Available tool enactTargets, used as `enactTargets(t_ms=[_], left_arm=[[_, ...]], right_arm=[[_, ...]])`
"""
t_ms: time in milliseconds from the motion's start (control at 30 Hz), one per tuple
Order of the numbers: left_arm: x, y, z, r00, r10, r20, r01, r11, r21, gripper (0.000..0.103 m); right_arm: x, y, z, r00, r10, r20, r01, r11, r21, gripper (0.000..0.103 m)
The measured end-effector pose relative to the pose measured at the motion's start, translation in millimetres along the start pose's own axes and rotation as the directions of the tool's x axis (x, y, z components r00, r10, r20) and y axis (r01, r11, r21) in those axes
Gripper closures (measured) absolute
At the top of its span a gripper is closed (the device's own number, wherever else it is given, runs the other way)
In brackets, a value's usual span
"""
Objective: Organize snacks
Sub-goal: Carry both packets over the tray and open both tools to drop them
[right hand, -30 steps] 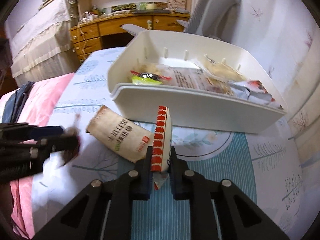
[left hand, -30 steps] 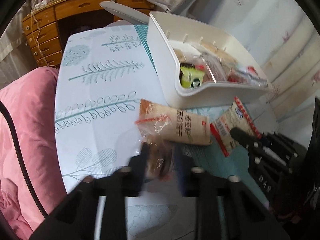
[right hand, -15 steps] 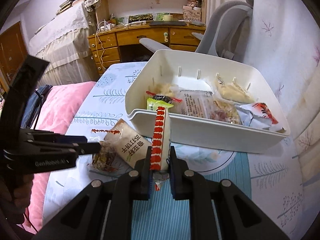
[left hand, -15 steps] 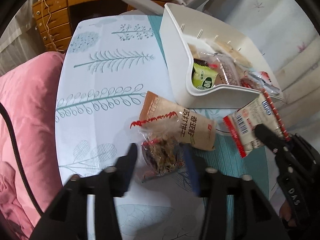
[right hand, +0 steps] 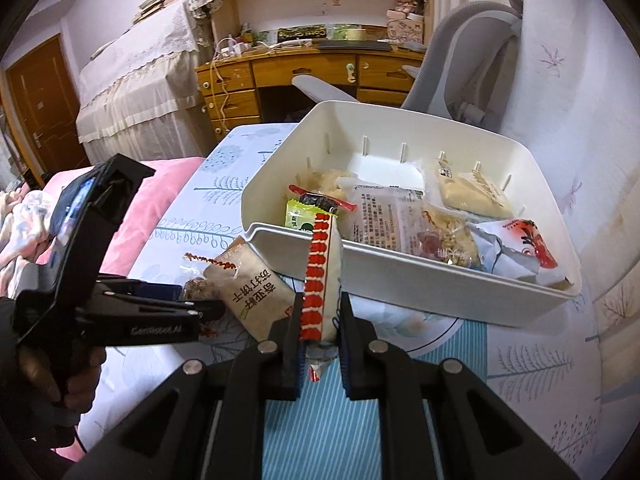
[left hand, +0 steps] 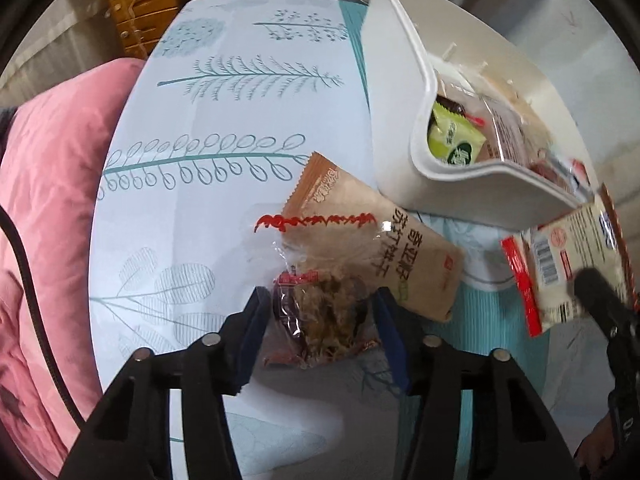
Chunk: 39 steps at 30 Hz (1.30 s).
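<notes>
The left gripper [left hand: 320,322] straddles a clear packet [left hand: 320,320] on the table [left hand: 224,120], its jaws closing, pads not yet pressing. The packet overlaps a brown pack [left hand: 376,248]. The right gripper [right hand: 318,350] clamps a red-edged pack [right hand: 320,276] upright before the white bin [right hand: 440,276] of snacks.

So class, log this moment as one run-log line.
left tool: closing around clear snack bag on table | right tool: shut on red-edged packet, lifted | white bin: part-filled

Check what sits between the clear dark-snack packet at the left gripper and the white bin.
The brown cracker packet lies between the clear packet and the white bin, its top end under the clear packet's red seal; left wrist view shows it best.
</notes>
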<state>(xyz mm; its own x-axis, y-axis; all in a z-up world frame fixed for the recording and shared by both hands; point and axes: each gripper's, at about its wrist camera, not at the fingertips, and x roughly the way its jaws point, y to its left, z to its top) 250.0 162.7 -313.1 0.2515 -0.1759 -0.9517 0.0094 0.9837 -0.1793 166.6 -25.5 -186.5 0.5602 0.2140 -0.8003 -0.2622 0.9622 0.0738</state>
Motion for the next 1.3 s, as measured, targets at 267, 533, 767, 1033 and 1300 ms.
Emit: enactTargets(t_ms=[267,533,767,1033,1300], left_arm=[[-15,-2,-1,0.996,0.058,0.072,-0.050,0.992,-0.115,0.058],[-60,-12,8,0.969,0.134,0.208,-0.090,0.974,-0.207,0.058],[-93,-34,36,0.937,0.131,0.325,-0.062,0.975,-0.214,0.057],[-102,-71,65,0.911,0.097,0.400,-0.025,0.983,-0.182,0.057],[-89,-106,87,0.913,0.058,0.404,0.001,0.989,-0.145,0.057]], right_arm=[[-6,-6,6,0.994,0.106,-0.012,-0.107,0.991,-0.081,0.090],[-24,-7,14,0.971,0.239,0.012,-0.231,0.948,-0.219,0.090],[-34,-21,28,0.956,0.286,0.059,-0.255,0.916,-0.309,0.090],[-31,-47,49,0.954,0.269,0.134,-0.213,0.920,-0.330,0.090],[-11,-79,62,0.960,0.227,0.163,-0.173,0.941,-0.292,0.090]])
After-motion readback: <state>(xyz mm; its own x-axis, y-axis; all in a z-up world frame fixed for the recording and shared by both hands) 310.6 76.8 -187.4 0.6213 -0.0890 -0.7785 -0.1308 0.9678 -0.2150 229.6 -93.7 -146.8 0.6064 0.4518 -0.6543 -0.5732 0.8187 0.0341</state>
